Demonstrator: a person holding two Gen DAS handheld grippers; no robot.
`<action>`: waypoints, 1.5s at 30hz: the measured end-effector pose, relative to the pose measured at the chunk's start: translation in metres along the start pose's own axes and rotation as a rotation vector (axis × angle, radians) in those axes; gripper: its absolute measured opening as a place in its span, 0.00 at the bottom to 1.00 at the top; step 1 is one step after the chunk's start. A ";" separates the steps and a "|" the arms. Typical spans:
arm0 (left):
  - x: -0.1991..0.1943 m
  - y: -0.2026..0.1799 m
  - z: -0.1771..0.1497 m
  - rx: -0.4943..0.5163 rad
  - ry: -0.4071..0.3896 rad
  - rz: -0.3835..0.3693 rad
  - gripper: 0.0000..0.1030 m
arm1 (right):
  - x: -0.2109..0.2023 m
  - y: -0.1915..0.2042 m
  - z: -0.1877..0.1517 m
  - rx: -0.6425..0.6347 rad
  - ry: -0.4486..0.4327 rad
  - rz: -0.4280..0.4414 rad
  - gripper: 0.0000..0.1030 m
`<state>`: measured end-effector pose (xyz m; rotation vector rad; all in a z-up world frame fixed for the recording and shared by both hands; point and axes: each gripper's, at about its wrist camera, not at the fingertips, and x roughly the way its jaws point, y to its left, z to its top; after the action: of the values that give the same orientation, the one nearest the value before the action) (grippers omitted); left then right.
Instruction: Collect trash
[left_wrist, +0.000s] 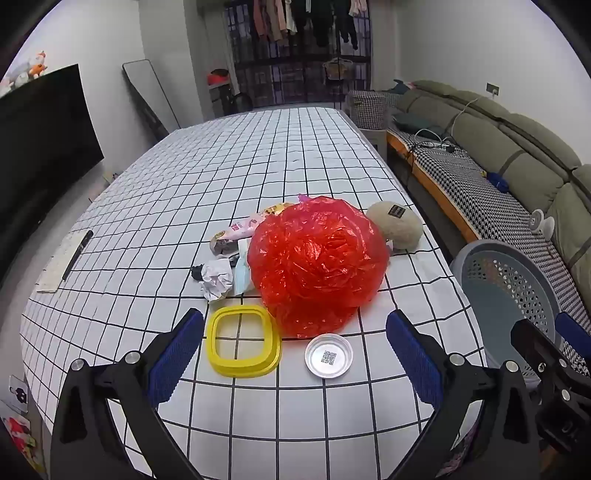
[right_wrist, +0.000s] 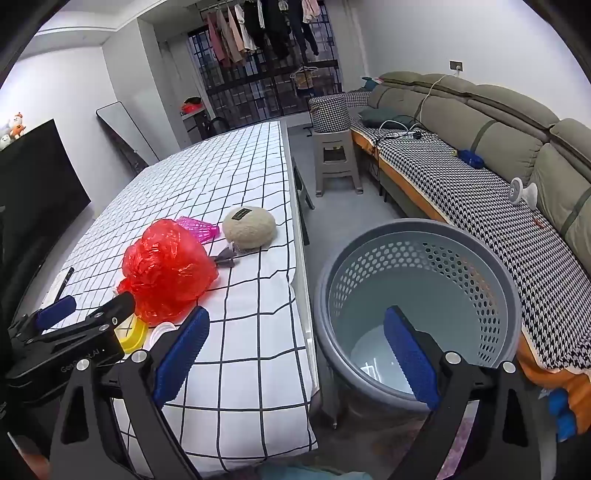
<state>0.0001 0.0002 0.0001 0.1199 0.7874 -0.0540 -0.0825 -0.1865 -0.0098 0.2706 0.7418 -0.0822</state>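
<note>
Trash, a crumpled red plastic bag (left_wrist: 317, 266), sits near the table's right edge (handy for the grey perforated basket (right_wrist: 509, 295) beside it); both tongs gape empty.

A table (left_wrist: 258, 155) under a white grid-pattern cloth fills the room's centre; a pen (left_wrist: 77, 254) lies on a paper sheet (left_wrist: 61, 266) near its left edge; a beige plush pouch (right_wrist: 249, 228) with a dark label sits near its right edge. A dark TV (left_wrist: 40, 147) stands to the left, with plush toys (left_wrist: 35, 68) on top; a mirror (left_wrist: 147, 96) leans against the wall. A grey-green sofa (right_wrist: 498, 140) with a houndstooth cover runs along the right wall; cables (right_wrist: 397, 131) and a small white fan (right_wrist: 522, 194) lie on it. A grey stool (right_wrist: 336, 158) stands beside the table; clothes (right_wrist: 258, 26) hang before the barred window.
</note>
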 end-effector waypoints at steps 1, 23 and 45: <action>0.000 0.000 0.000 0.001 -0.001 0.001 0.94 | 0.000 0.000 0.000 0.001 0.000 0.001 0.88; -0.004 0.022 -0.004 -0.023 -0.008 0.034 0.94 | 0.011 0.027 -0.002 -0.048 -0.001 0.027 0.88; -0.007 0.034 -0.008 -0.049 -0.010 0.058 0.94 | 0.012 0.034 -0.002 -0.072 0.006 0.056 0.88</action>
<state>-0.0071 0.0344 0.0026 0.0954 0.7745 0.0198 -0.0690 -0.1533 -0.0121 0.2232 0.7409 -0.0015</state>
